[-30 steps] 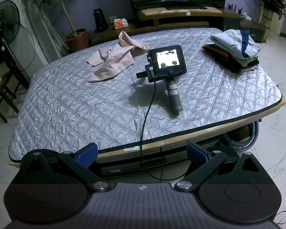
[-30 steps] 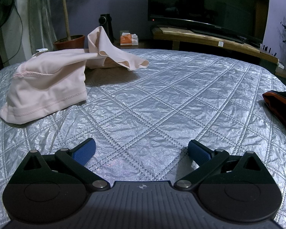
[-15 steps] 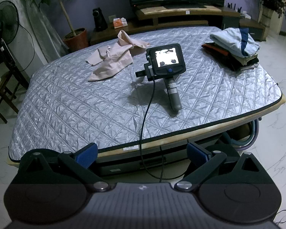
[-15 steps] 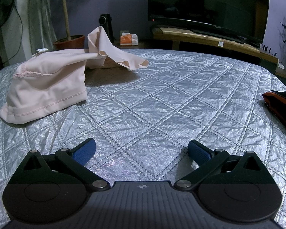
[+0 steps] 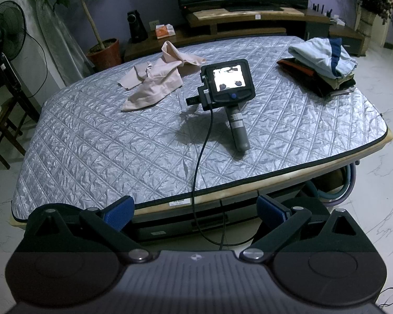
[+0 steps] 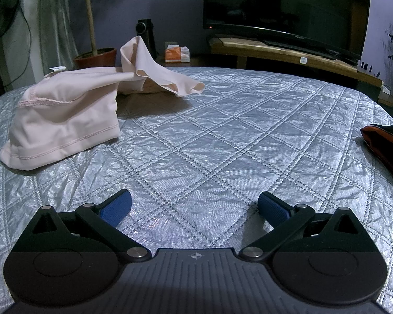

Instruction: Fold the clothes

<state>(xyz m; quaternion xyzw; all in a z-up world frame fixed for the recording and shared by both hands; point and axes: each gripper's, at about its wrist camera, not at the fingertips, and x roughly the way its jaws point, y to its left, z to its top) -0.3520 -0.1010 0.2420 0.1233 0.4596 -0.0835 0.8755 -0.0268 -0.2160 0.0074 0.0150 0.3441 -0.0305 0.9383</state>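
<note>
A crumpled pale pink garment [image 5: 157, 81] lies on the silver quilted table [image 5: 104, 151] at the far left; in the right wrist view the pink garment [image 6: 65, 112] sits ahead to the left. My left gripper [image 5: 195, 209] hangs open in the air in front of the table's near edge, holding nothing. The right gripper [image 6: 195, 206] rests open on the quilted cover with nothing between its blue pads. In the left wrist view the right gripper's body [image 5: 229, 86] lies mid-table, its screen facing me and a cable trailing off the edge.
A stack of folded clothes [image 5: 322, 62] sits at the table's far right corner; its dark, orange-trimmed edge [image 6: 382, 144] shows at the right. Behind the table are a TV [image 6: 283, 7] on a wooden stand, a potted plant [image 5: 102, 52] and a fan [image 5: 6, 31]. Hoses [image 5: 348, 183] hang under the table.
The left gripper has drawn back and risen slightly, so the table looks a little farther off. The right gripper and the garments have not moved.
</note>
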